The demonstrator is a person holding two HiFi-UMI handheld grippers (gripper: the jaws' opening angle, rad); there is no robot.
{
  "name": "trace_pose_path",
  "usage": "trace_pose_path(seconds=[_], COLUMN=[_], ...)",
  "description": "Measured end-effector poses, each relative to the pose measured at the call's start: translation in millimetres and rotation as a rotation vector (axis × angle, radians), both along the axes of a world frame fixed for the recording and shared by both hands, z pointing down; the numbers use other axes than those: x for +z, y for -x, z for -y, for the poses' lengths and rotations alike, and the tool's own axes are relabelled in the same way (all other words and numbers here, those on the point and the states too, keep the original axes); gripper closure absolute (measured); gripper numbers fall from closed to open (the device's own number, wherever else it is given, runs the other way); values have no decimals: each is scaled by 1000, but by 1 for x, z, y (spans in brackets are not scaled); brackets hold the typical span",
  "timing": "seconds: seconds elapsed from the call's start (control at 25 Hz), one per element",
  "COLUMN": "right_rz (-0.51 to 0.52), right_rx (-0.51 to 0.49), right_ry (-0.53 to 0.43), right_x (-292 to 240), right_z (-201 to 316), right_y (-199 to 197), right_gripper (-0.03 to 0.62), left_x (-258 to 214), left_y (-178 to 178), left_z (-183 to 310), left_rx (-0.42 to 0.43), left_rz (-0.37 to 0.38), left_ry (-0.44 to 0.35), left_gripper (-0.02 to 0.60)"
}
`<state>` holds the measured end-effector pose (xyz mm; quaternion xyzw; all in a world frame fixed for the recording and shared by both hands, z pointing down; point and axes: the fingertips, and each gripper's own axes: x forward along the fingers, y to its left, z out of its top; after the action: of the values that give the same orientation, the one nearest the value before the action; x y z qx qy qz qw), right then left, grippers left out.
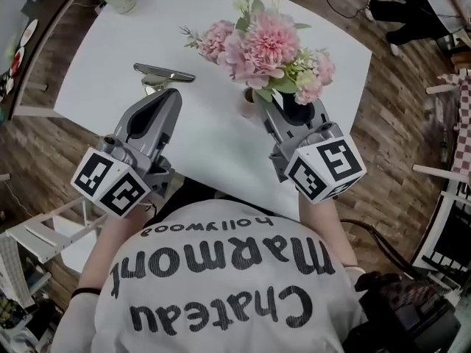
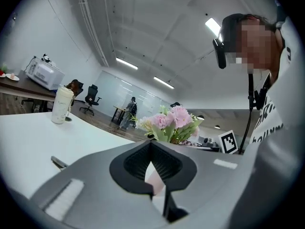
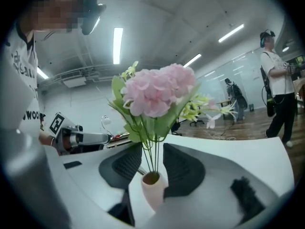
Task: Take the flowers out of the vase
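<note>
Right tool (image 3: pixel 151 148): jaws wide apart, straddling the stems (image 3: pixel 152 163) just above the mouth of the vase (image 3: pixel 153 191); nothing pinched yet.
Left tool (image 2: pixel 151 148): pads seem together at the tips and empty, though my view is tight; it points toward the bouquet.
Flowers (image 1: pixel 268 43): upright in the vase, on the bench (image 1: pixel 221 149).
Risk: closing too low catches the rim; lifting with the vase unbraced may drag or topple it.
</note>
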<state>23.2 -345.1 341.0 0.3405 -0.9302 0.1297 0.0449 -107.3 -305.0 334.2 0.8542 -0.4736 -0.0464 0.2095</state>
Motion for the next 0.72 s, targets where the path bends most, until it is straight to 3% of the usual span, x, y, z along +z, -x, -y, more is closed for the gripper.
trace_pose_path(seconds=[0.36, 0.56, 0.72], right_rz=[23, 28, 2], right_rx=[166, 253, 309], right_ry=[0, -20, -30], right_x=[3, -1, -6], right_z=[-1, -9, -12], right_y=[-18, -29, -30], right_gripper=[454, 537, 548], left_x=[7, 10, 13], left_y=[-14, -25, -28], left_z=[22, 22, 24], left_rx=[182, 278, 350], left_rz=[-5, -16, -39], left_ry=[12, 10, 22], left_gripper=[577, 577, 577])
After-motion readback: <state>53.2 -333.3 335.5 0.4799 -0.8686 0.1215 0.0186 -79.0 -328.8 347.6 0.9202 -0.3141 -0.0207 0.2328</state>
